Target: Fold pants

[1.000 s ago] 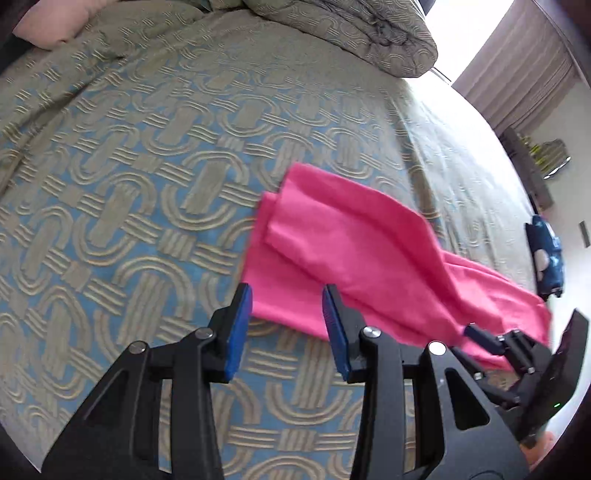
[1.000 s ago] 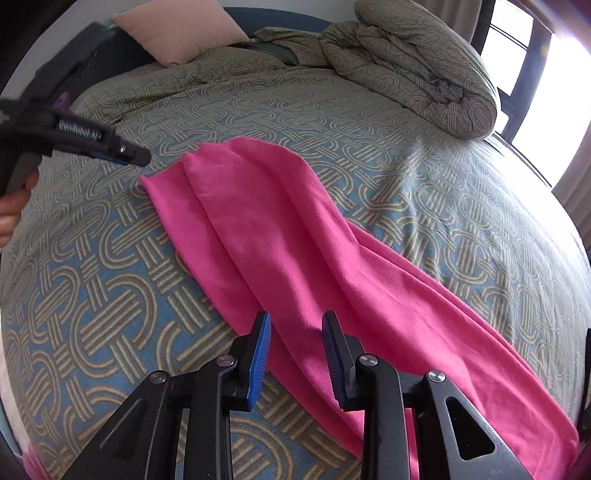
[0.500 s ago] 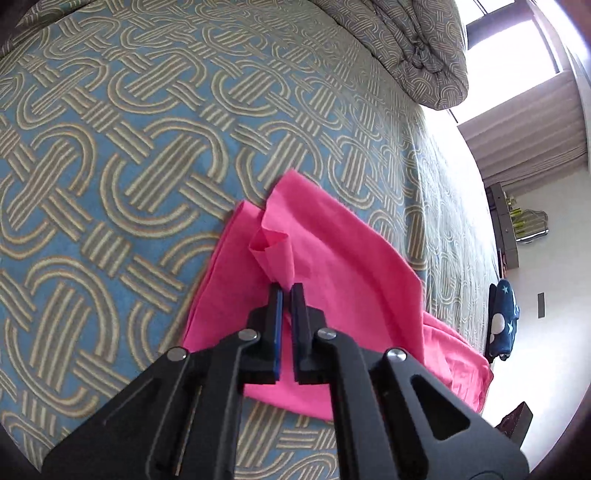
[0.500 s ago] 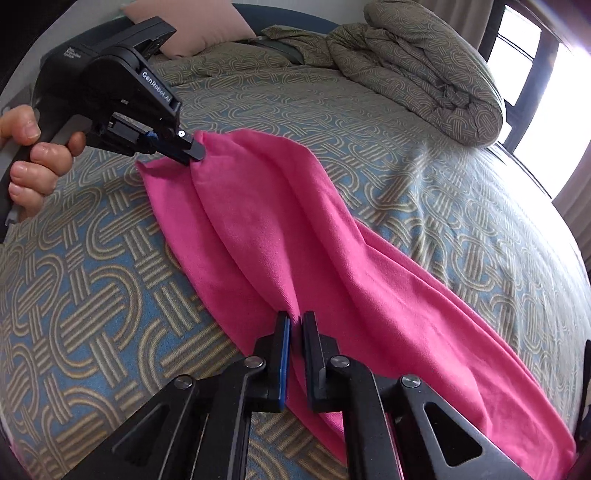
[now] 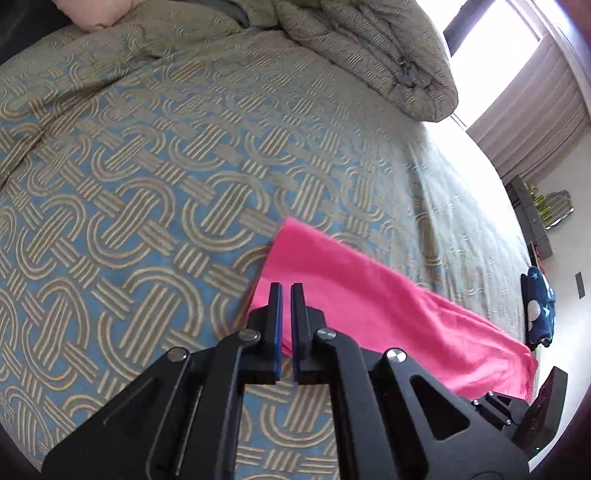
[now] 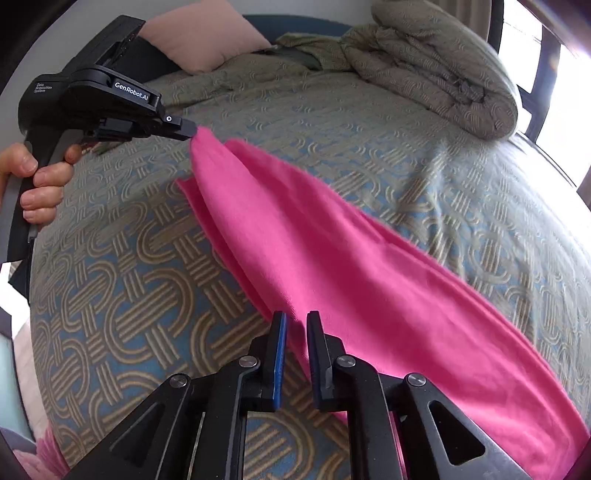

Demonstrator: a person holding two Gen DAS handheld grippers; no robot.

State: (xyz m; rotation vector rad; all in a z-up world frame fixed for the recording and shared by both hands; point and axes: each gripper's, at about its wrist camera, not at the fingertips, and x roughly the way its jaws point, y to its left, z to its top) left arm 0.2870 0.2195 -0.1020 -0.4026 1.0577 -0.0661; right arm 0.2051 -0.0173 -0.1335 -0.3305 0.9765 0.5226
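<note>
Pants [image 5: 369, 314], one pair, pink, lie folded lengthwise on one bedspread [image 5: 147, 184] patterned in blue and tan loops.

Left wrist view: one left gripper [image 5: 286, 295], two black fingers [image 5: 300, 306] with blue pads, clenched on the near edge of the pants; pink cloth shows in the narrow slit between them. The cloth runs from the fingers away to their right. Far ahead of the fingertips lies one bundled duvet [image 5: 369, 48]; ahead and to their left, one pale pillow [image 5: 99, 14]. Well to the right, off the bed, one dark blue item with white spots [image 5: 539, 306]. A corner of the second gripper [image 5: 517, 410] sits low at the right.

Right wrist view: one right gripper [image 6: 295, 325], its two fingers [image 6: 316, 354] pinching the long edge of the pants [image 6: 332, 266]; its jaws have just been easing apart slightly, cloth between them. Ahead and to the left of these fingers, the left gripper [image 6: 192, 130], held by one hand [image 6: 40, 184], lifts a corner of the pants off the bedspread [image 6: 129, 295]. One duvet [image 6: 443, 66] and one pillow [image 6: 207, 37] lie beyond.
</note>
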